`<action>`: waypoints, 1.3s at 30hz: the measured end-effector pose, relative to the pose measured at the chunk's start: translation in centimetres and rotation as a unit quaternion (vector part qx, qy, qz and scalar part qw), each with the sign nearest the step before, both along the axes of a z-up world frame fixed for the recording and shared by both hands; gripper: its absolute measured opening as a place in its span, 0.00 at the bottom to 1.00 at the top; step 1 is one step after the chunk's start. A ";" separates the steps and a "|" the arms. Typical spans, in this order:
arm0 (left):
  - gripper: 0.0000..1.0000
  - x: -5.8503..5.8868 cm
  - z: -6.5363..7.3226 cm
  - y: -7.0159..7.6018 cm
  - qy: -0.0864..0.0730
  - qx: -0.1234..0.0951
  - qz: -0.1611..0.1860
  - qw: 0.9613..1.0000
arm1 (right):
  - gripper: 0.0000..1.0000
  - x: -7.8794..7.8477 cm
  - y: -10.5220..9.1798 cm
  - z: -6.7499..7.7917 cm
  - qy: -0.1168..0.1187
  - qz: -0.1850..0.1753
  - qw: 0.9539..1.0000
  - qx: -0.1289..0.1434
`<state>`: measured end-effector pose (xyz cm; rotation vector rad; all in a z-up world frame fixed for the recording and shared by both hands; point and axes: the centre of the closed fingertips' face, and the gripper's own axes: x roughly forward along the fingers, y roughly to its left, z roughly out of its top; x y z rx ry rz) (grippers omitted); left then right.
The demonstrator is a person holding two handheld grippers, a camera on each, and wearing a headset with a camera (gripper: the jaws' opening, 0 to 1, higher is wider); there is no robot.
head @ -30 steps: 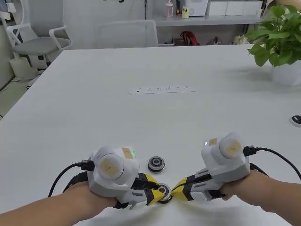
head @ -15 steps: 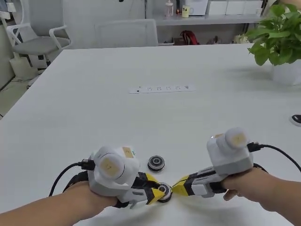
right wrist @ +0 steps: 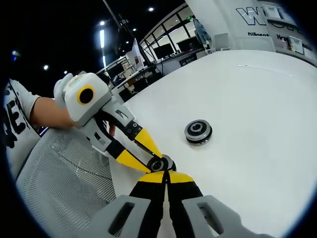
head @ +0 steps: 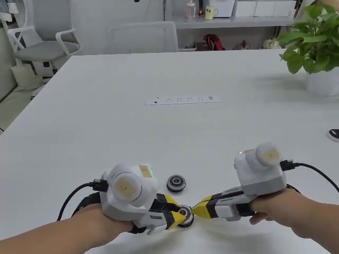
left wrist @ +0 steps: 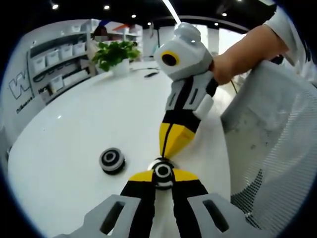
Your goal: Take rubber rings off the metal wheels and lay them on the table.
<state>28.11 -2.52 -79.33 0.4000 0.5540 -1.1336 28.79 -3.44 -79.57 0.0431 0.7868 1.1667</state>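
Your R gripper (head: 195,210) rolls and lifts at the body vs a sec ago: the housing now sits higher and a bit further to your right, and the jaws lie flatter to the table (head: 159,132). The tips don't leave the spot, though; they're at the rim of the held wheel (head: 184,214), same as before. Its jaws are pressed together. From the L gripper view they come to a closed yellow point touching the wheel's top edge. Can't tell whether any of the rubber ring (left wrist: 154,165) is nipped between them or they're just butted against it.

L gripper (left wrist: 163,174) hasn't budged. It pinches the held wheel between its yellow tips, low and near you, just above the table, at the near edge.

Loose wheel (head: 176,183) sits flat on the table just beyond the two grippers, same place as before, black ring on it, nobody touching it.

What that means, as I read it: the roll looks like you working for a bite or starting to peel, but the ring on the held wheel looks seated all the way round, so nothing's off yet. No ring lies on the table. Task is at its early stage: 1st ring in hand, 2nd wheel to do after. If the tips have no rubber between them, the roll just slides off the rim, so check the bite before pulling.
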 end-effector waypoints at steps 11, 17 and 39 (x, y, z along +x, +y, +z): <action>0.12 0.0 0.0 -0.1 -0.003 0.006 0.001 1.000 | 0.00 -0.3 0.3 0.2 0.002 0.005 1.000 0.003; 0.12 -0.1 0.0 -0.1 -0.004 0.008 0.001 1.000 | 0.00 -0.4 0.5 0.3 0.004 0.006 1.000 0.007; 0.12 0.0 0.0 0.0 -0.003 0.007 0.003 1.000 | 0.00 -1.4 1.8 1.4 -0.017 0.046 0.998 0.030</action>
